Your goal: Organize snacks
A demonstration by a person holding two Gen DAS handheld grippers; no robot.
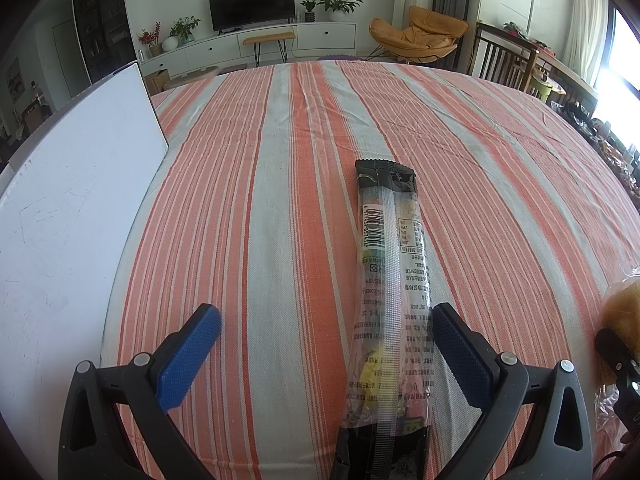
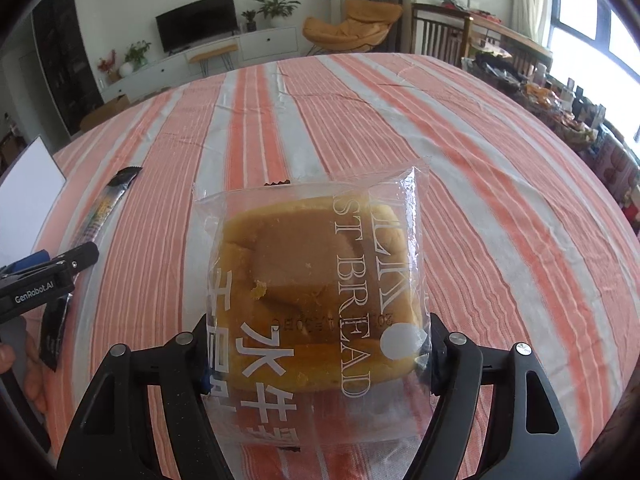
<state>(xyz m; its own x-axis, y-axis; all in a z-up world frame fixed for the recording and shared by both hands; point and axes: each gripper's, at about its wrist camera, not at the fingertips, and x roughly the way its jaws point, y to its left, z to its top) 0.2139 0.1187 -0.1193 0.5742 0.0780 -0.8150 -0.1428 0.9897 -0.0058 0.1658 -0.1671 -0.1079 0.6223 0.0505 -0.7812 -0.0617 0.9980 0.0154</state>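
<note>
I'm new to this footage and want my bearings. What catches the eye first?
A bagged bread fills the right view, pinched in the right hand-held gripper. In the left view, a long dark snack stick lies on the striped tablecloth between the open left hand-held gripper.

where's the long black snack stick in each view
Left wrist: the snack stick runs up the lower centre, between the open left tongs, nearer the right pad.
Right wrist: it lies at the far left, by the white board.
Shared landmark: the TV.
</note>
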